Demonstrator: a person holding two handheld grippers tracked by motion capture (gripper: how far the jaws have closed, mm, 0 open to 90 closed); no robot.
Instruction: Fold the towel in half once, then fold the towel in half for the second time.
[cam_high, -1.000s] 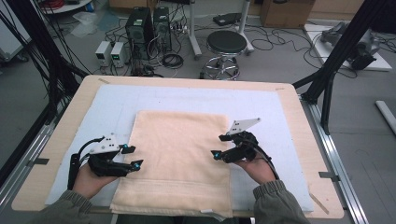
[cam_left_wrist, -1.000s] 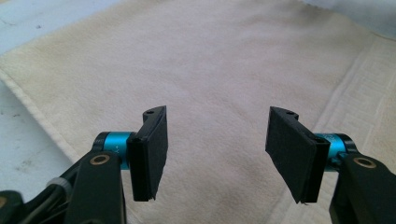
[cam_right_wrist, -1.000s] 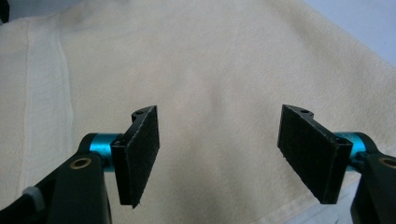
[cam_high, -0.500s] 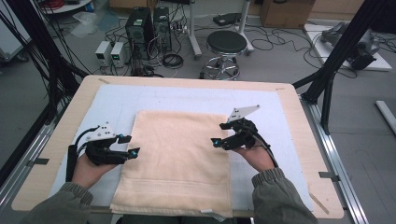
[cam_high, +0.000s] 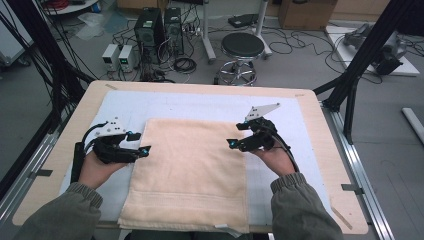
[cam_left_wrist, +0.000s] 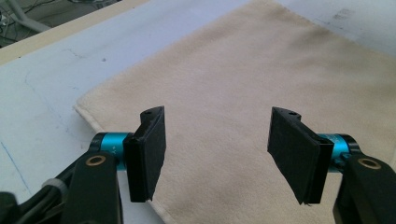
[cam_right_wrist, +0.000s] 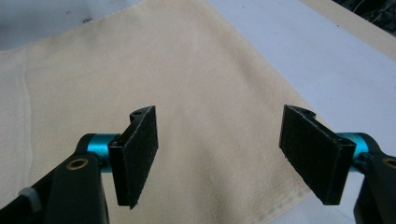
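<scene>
A cream towel (cam_high: 192, 170) lies flat on the pale blue mat (cam_high: 200, 105) in the middle of the table. My left gripper (cam_high: 142, 144) hovers at the towel's left edge, jaws open and empty. In the left gripper view the gripper (cam_left_wrist: 224, 154) stands over the towel (cam_left_wrist: 233, 84) close to its far left corner, with its pads (cam_left_wrist: 149, 154) clear of the cloth. My right gripper (cam_high: 232, 139) hangs at the towel's right edge, also open and empty. The right gripper view looks past the gripper (cam_right_wrist: 229, 154) onto the towel (cam_right_wrist: 140, 70) and its side edge.
The wooden table (cam_high: 320, 130) has a metal rail along each side. Behind it on the floor stand a round stool (cam_high: 242, 46), computer boxes (cam_high: 152, 25) and loose cables. A black frame post (cam_high: 360, 65) rises at the right.
Both hands have lifted and moved toward the far side of the table along the towel's side edges. Both grippers stay open and empty.
</scene>
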